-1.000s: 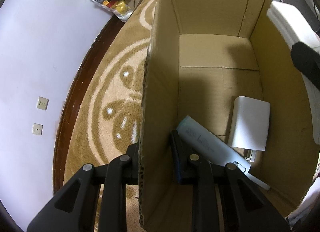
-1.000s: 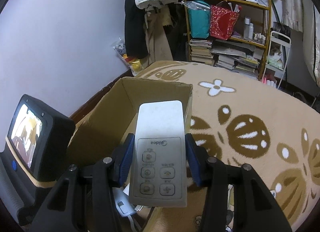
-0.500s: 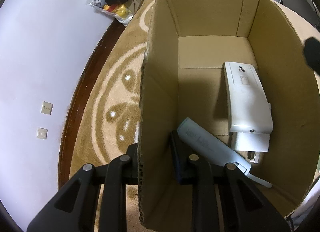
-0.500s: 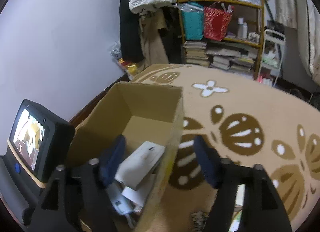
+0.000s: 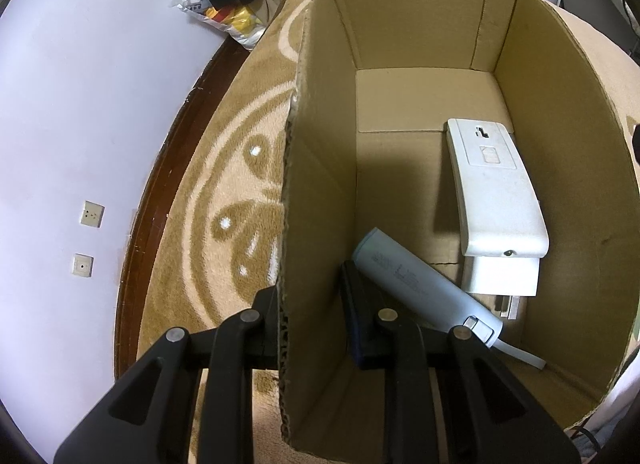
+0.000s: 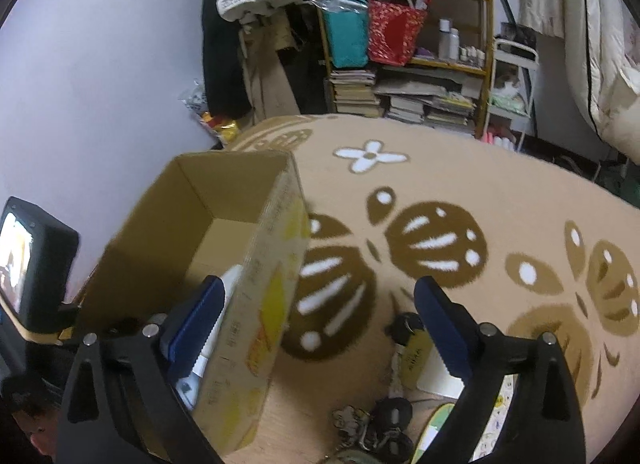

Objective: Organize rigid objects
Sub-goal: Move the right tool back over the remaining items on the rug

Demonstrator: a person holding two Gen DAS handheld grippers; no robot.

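An open cardboard box [image 5: 320,184] stands on the patterned carpet. My left gripper [image 5: 310,288] is shut on the box's left wall, one finger outside and one inside. Inside the box a white remote [image 5: 496,192] lies face down on a white flat piece [image 5: 500,276]. A pale blue cylinder [image 5: 416,284] lies beside them. My right gripper [image 6: 320,288] hovers over the box's right wall [image 6: 272,296]. Its jaws are opening, and its pads touch nothing. The white remote [image 6: 232,276] shows just inside that wall.
Small items lie on the floor near the right gripper: a yellow and black object [image 6: 412,348] and a dark cluster of keys [image 6: 380,420]. A crowded shelf [image 6: 404,52] and hanging clothes stand at the back. A purple wall [image 5: 80,104] runs along the left.
My right gripper let go of the white remote, which dropped into the box and came to rest face down. The right jaws spread wide and shifted towards the box's right wall. The left gripper kept still.
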